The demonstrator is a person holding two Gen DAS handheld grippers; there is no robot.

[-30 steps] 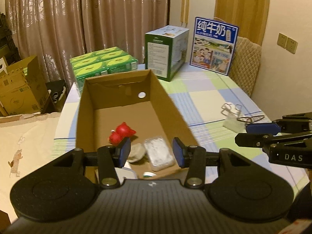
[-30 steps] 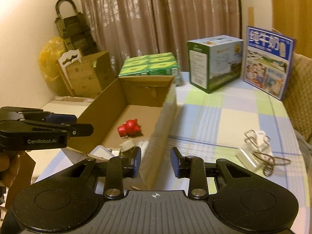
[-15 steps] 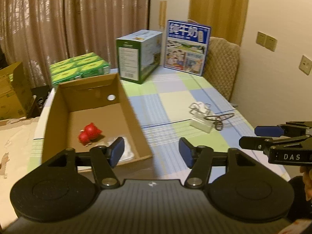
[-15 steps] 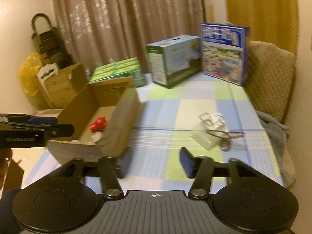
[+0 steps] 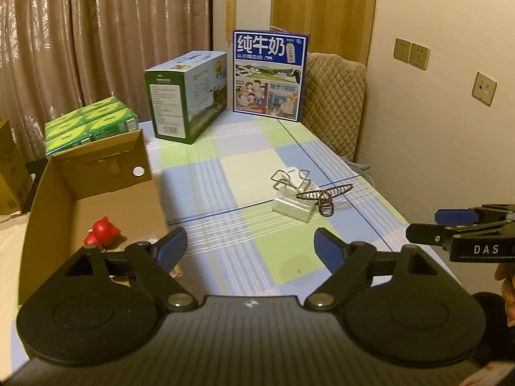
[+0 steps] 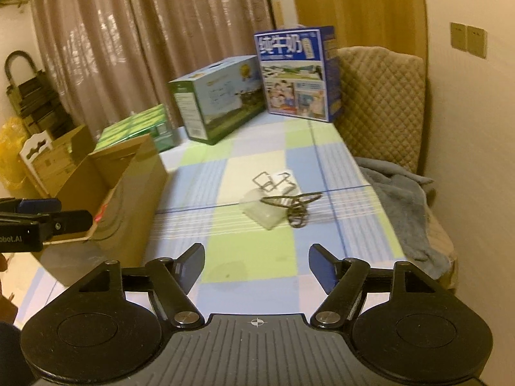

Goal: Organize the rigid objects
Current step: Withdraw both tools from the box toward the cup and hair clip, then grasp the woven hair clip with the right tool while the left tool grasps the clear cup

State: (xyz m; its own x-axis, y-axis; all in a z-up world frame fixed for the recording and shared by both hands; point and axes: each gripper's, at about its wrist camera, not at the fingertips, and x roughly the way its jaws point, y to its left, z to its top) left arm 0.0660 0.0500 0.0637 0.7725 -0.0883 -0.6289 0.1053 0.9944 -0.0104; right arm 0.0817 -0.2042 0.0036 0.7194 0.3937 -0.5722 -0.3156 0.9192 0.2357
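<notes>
An open cardboard box (image 5: 96, 177) stands on the table's left side, with a red toy (image 5: 102, 234) inside; it also shows in the right wrist view (image 6: 128, 177). On the checked tablecloth lie a clear plastic case (image 5: 293, 206), a silver wire puzzle (image 5: 289, 177) and a dark wire puzzle (image 5: 325, 194); they also show in the right wrist view, the case (image 6: 264, 214) and the dark puzzle (image 6: 294, 206). My left gripper (image 5: 250, 248) is open and empty above the cloth, right of the box. My right gripper (image 6: 256, 268) is open and empty, short of the puzzles.
At the table's far end stand a green-and-white carton (image 5: 186, 96), a blue milk carton (image 5: 270, 74) and green drink packs (image 5: 87, 125). A quilted chair (image 5: 334, 103) stands at the right, with a blue blanket (image 6: 402, 199) draped off the edge.
Both grippers have swung right, away from the box and towards the puzzles, and their jaws have opened wider.
</notes>
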